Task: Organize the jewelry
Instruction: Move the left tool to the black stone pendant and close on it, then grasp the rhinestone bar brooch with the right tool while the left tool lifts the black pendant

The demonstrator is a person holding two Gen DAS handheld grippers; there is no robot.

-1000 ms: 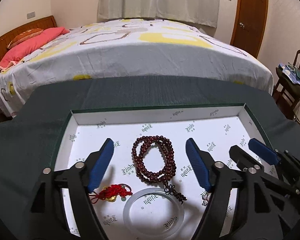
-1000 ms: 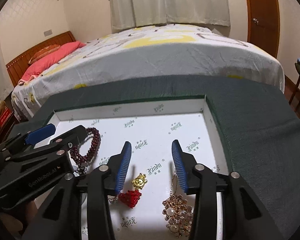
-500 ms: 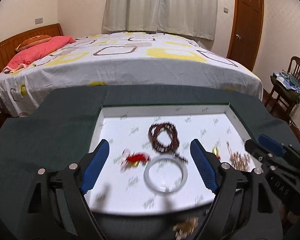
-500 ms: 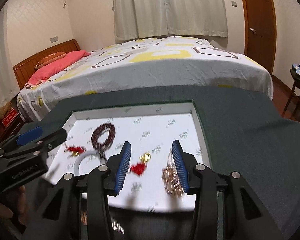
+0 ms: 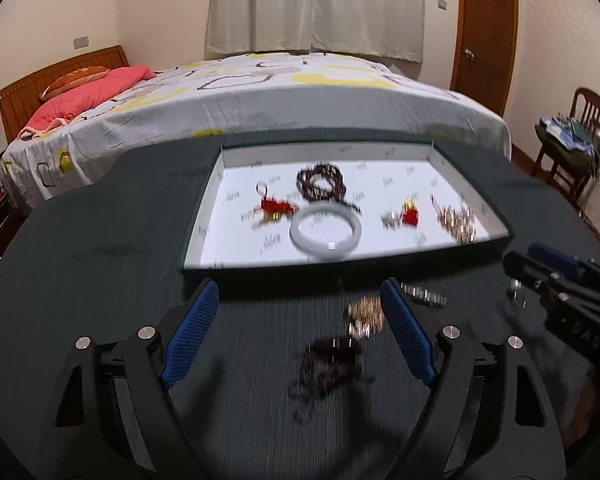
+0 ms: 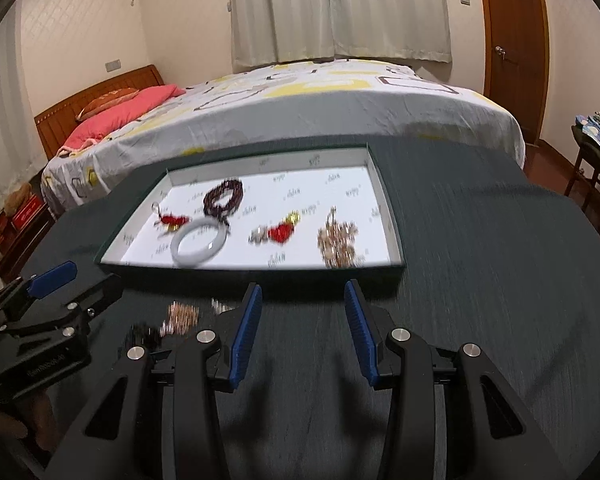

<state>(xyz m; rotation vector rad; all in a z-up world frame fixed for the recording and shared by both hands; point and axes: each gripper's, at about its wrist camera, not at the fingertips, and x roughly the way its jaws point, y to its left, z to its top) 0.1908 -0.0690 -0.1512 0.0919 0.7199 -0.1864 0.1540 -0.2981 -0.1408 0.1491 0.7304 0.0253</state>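
**Both grippers hanging empty over the loose pieces in front of the tray**

I'm holding my left gripper (image 5: 300, 334) over the dark table cloth (image 5: 100, 264), fingers wide apart, nothing between the pads; its jaws have just been opening a bit more. My right gripper (image 6: 302, 332) is sitting partly open, also empty, just short of the tray (image 6: 392, 236) near edge.

Already lying in the tray: dark red bead strand (image 5: 320, 182), pale bangle (image 5: 325, 233), red knot charm (image 5: 274, 208), red and gold charm (image 5: 410, 212), gold pearl cluster (image 5: 456, 222).

Still waiting outside on the cloth, between and just ahead of my left fingers: a dark bead pile (image 5: 328, 364), a small gold piece (image 5: 366, 314), and a silvery chain bit (image 5: 424, 294) beside my right-side pad. All blurred, so I'm not calling exactly what they are.

Risks I'm judging from here:
- dark beads on dark cloth are hard to read, so I could be closing beside them or catching only one loop and dragging the rest
- gold piece lying touching or nearly touching the dark pile, so a wide pinch could be lifting both tangled together
- pinching cloth along with the chain, tugging the cover and shifting the tray
- both grippers working close, left fingers could be bumping my right one
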